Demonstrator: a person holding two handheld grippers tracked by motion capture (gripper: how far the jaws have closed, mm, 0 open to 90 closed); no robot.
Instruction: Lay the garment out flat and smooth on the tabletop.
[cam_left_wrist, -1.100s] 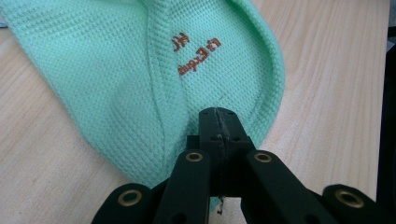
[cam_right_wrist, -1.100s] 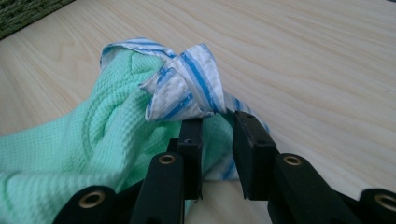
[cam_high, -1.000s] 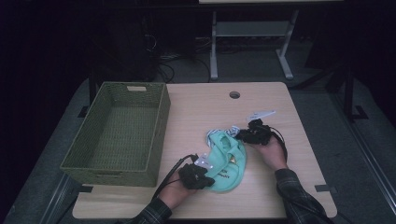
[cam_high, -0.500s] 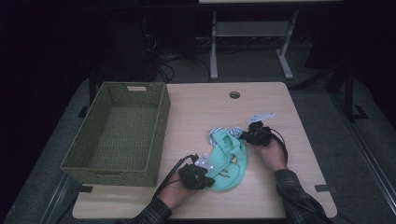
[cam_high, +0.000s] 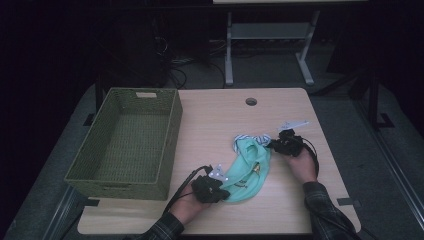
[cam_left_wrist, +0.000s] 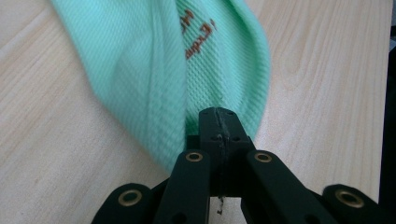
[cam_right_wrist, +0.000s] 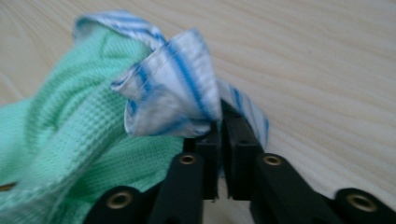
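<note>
Garment: a mint-green knit top with a blue-and-white striped collar is lying bunched on the wooden table, right of the woven basket and apart from it.
Left gripper: the left gripper is pinching the near edge of the green fabric, jaws pressed together on it.
Right gripper: the right gripper is clamping the striped collar end, jaws closed on the cloth with only a sliver of gap between them.
Why held so: with one grip at each end, the person is probably stretching the top along its length to straighten or fold it; that is a judgement.
Basket: it is sitting empty at the table's left, likely waiting to receive the garment.
Printed lettering: brown letters are facing up; they are too partial to read.
</note>
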